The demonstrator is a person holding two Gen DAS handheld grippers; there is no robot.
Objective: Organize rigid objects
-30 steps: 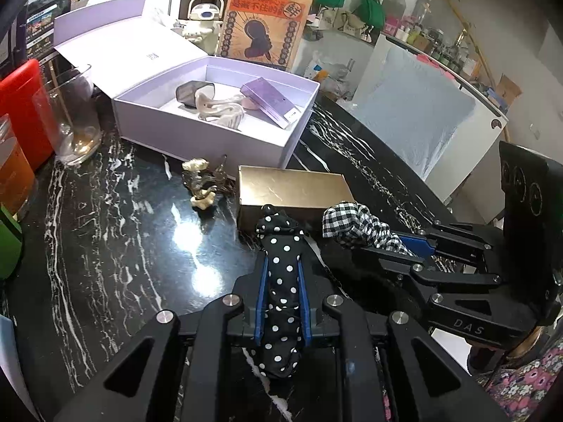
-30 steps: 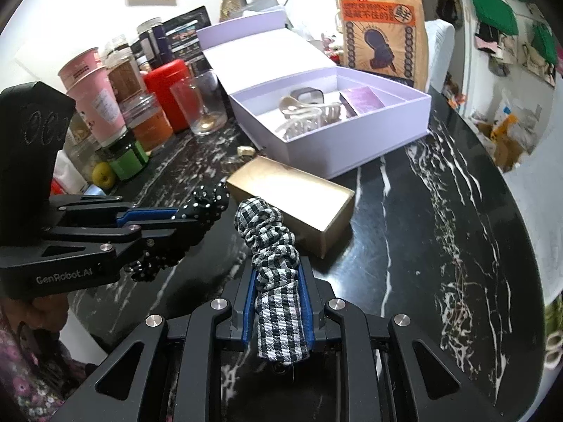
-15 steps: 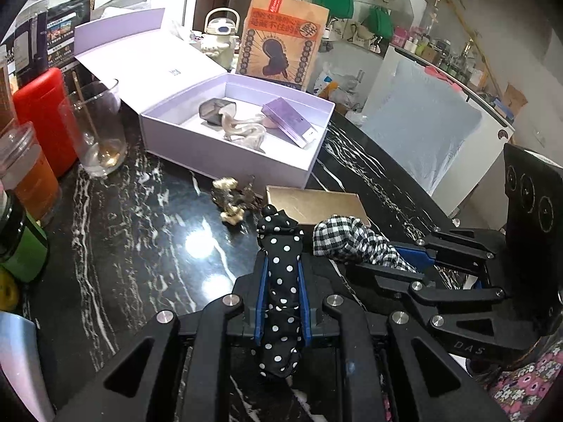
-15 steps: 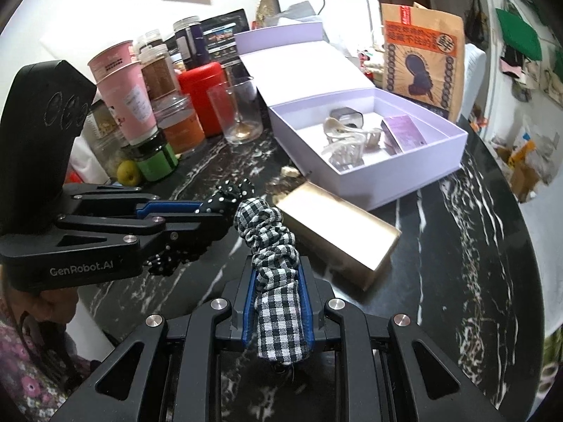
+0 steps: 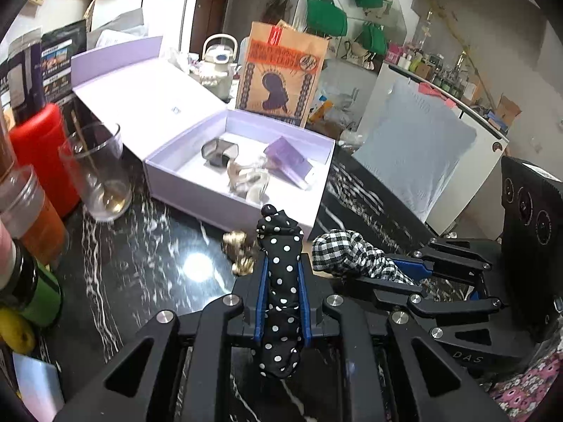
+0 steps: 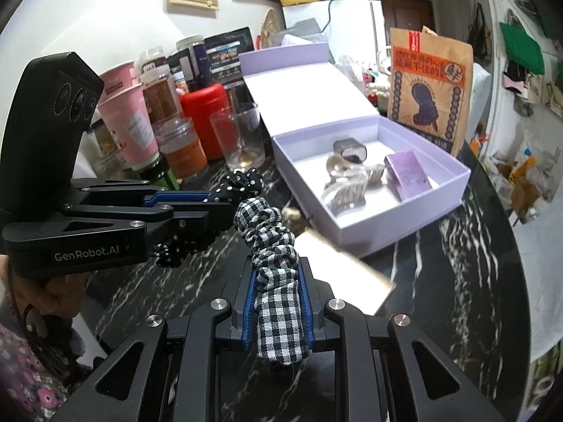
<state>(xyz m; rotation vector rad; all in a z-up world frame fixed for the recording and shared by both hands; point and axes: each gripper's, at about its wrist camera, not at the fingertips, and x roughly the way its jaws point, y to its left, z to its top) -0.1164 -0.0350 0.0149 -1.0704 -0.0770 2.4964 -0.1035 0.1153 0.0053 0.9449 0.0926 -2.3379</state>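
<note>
My left gripper (image 5: 280, 263) is shut on a black polka-dot scrunchie (image 5: 280, 281); it also shows in the right wrist view (image 6: 242, 184). My right gripper (image 6: 276, 267) is shut on a black-and-white checked scrunchie (image 6: 272, 260), also seen from the left wrist (image 5: 352, 255). Both are held side by side above the black marble table (image 5: 140, 263), in front of an open lilac box (image 5: 225, 207) holding hair clips (image 6: 343, 184) and a purple packet (image 6: 408, 176). A gold box (image 6: 352, 274) lies on the table below the right gripper. A small gold hair clip (image 5: 239, 249) lies before the lilac box.
A glass (image 5: 96, 172), a red canister (image 5: 42, 147) and jars (image 6: 179, 147) crowd the table's left side. A brown paper bag (image 6: 429, 91) stands behind the lilac box. The table edge runs along the right (image 6: 499, 246).
Both grippers have risen and pulled back with their scrunchies, so the lilac box and gold box sit farther off. Both stay shut.
</note>
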